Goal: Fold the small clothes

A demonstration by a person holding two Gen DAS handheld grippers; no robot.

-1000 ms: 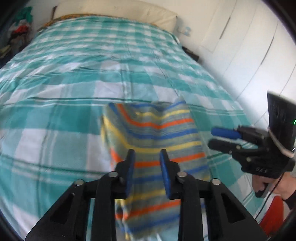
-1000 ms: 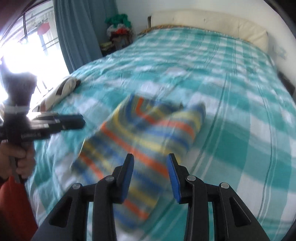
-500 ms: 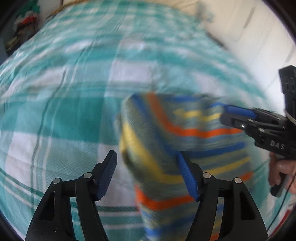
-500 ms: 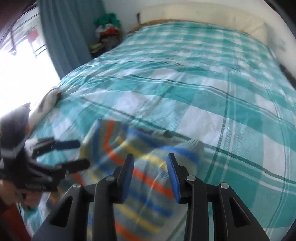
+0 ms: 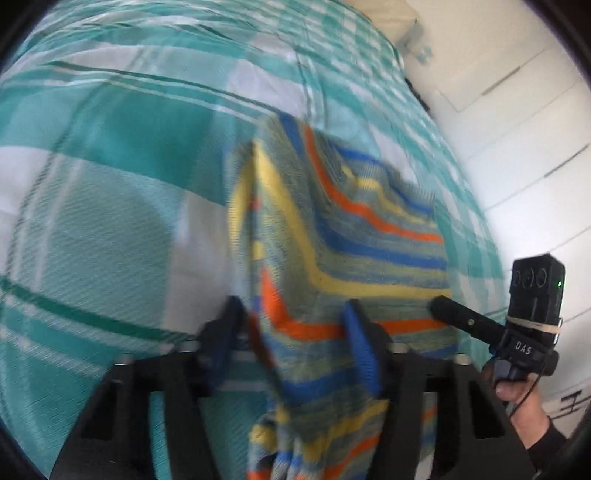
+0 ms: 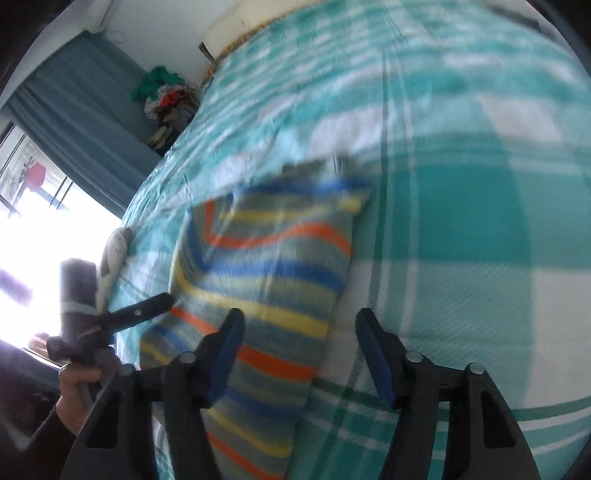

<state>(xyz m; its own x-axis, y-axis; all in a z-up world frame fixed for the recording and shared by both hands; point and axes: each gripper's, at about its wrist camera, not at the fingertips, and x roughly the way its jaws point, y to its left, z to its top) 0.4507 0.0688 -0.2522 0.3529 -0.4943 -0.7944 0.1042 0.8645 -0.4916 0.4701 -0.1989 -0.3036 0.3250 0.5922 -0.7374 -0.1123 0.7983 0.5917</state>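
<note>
A small striped garment point(image 5: 343, 251), blue, orange, yellow and grey-green, lies folded on the teal checked bedspread point(image 5: 110, 229). My left gripper point(image 5: 291, 339) is open low over its near left edge, with the cloth's edge between the fingers. My right gripper point(image 6: 301, 347) is open over the garment's point(image 6: 266, 266) right edge, one finger over the cloth and one over the bedspread point(image 6: 480, 229). Each gripper shows in the other's view: the right one point(image 5: 443, 306) at the garment's right side, the left one point(image 6: 159, 302) at its left side.
A pillow point(image 6: 236, 26) lies at the head of the bed. A pile of clothes point(image 6: 166, 96) sits by the blue curtain point(image 6: 74, 110) and bright window on the left. White wardrobe doors point(image 5: 517, 129) stand close on the bed's right side.
Both grippers dropped closer to the garment and its edges. The right gripper opened wide; the left opened half a second ago and stays open, now astride the left edge.
</note>
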